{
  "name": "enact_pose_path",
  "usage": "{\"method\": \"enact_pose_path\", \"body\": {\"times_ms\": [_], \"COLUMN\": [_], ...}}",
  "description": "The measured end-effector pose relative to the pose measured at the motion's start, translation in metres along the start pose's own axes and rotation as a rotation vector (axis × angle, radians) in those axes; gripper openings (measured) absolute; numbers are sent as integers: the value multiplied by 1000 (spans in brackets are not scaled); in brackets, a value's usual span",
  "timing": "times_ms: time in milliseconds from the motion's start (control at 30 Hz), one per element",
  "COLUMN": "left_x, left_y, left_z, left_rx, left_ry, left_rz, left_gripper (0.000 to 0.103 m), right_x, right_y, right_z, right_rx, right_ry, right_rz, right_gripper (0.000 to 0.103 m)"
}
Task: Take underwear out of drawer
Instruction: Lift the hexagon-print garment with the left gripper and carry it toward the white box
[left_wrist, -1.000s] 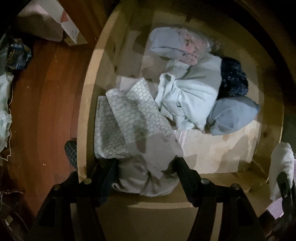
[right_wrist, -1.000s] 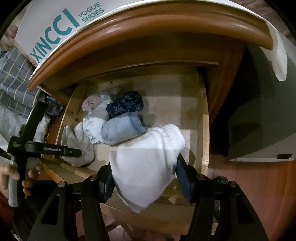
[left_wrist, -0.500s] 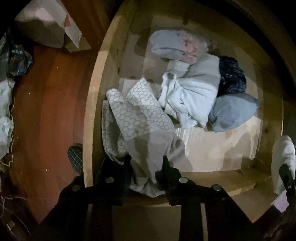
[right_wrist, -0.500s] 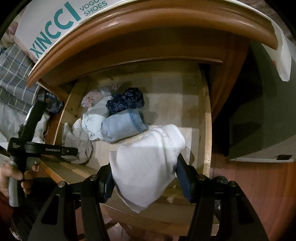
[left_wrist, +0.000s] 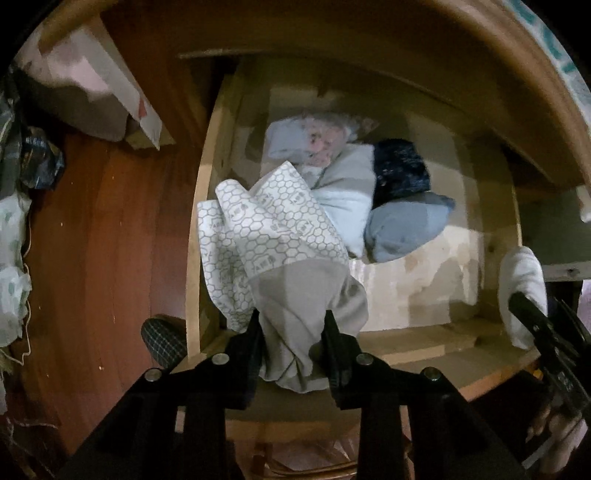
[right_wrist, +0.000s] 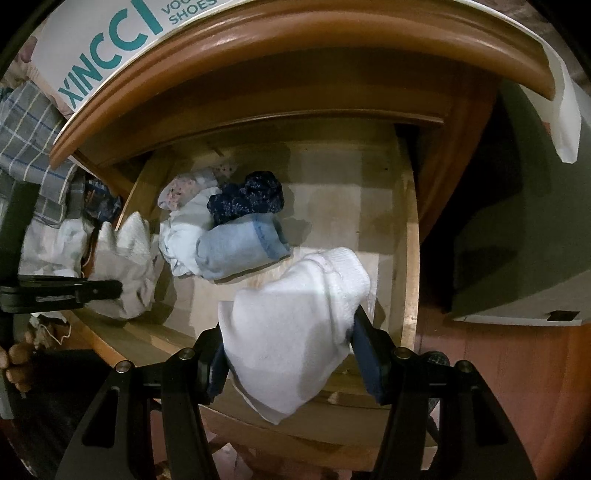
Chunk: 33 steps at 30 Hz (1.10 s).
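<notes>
Left gripper (left_wrist: 291, 343), at lower centre of its frame, is clamping cloth between both fingers. Right gripper (right_wrist: 288, 350), at lower centre of its frame, is likewise pinching cloth.

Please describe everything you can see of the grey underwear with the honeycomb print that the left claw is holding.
The honeycomb-print underwear is soft, crumpled fabric: a white upper part with a grey hexagon pattern and small logos, and a plain grey lower part. The left claw is shut on the grey part, which bunches between the fingers and hangs below them. The printed part fans out above the wooden drawer, at its left side. In the right wrist view it appears pale and blurred, near the drawer's left wall.
</notes>
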<state>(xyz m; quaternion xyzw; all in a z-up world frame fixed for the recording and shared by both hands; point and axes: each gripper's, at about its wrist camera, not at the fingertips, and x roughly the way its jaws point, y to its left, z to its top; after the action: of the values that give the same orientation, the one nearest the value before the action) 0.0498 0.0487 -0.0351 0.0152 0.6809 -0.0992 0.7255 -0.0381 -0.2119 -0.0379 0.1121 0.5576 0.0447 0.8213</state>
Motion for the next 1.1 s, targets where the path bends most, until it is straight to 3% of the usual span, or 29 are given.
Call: {"method": "enact_pose_path", "body": {"times_ms": [467, 1100], "left_x": [-61, -188], "left_y": [-14, -8], "left_z": [-23, -39], "left_rx": [113, 132], "left_ry": [-205, -470], "left_rz": [65, 64], "left_gripper": [30, 30], "right_x": [1, 5], "right_y": [-2, -9], "right_z": [-3, -6], "right_rx": [-7, 19], "right_ry": [-2, 21], "right_rz": [-37, -101], "right_gripper": [55, 55]}}
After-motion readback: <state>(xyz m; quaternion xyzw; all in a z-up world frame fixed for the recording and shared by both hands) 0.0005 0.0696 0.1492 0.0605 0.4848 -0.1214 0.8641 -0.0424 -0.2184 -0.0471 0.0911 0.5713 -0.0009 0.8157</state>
